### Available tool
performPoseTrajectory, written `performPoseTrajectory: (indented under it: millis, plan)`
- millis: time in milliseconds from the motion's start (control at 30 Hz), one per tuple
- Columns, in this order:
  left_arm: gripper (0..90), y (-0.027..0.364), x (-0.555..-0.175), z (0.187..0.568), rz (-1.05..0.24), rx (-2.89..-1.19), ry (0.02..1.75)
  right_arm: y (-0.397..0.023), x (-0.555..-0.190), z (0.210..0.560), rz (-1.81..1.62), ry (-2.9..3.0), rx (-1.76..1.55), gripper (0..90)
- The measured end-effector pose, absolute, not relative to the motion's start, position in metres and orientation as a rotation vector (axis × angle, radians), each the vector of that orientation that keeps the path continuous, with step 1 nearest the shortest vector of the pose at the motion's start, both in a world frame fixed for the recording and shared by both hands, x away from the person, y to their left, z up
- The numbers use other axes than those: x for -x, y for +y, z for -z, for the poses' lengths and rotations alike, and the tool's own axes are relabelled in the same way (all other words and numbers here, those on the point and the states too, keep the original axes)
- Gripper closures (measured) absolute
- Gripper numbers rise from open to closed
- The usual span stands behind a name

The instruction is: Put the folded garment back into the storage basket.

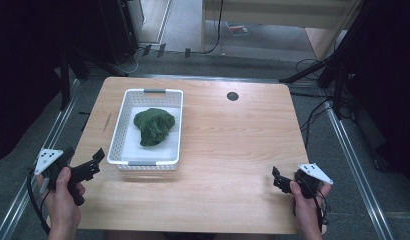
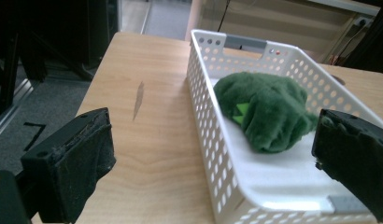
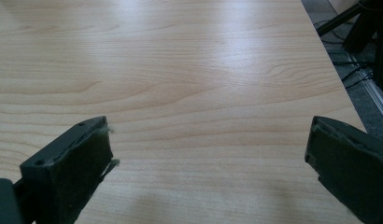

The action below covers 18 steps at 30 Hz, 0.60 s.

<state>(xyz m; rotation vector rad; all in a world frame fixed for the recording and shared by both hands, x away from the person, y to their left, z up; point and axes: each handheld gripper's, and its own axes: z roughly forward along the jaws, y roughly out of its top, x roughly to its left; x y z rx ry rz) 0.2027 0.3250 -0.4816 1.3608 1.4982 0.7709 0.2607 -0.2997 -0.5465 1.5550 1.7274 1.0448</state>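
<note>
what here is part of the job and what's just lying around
Part of the job:
green plush cloth
white basket holding it
left tool, open, nearest the basket
right tool, open, over bare table

Just lying about:
black round cap in the table
cables on the floor

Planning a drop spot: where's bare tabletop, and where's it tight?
Free: the wooden table right of the white perforated plastic basket, across to the right gripper. Tight: left strip beside the basket, near the left gripper; the basket holds a green plush cloth.

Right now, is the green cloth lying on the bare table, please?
No, the green cloth lies inside the white basket, on its floor.
</note>
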Motion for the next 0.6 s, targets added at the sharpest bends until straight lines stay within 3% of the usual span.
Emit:
performPoseTrajectory:
  millis: [600]
  plan:
    - [0.0,0.357,-0.185,0.548,-0.812,-1.358,1.570,-0.300,-0.261,0.547,-1.043,1.725,-1.556,0.8]
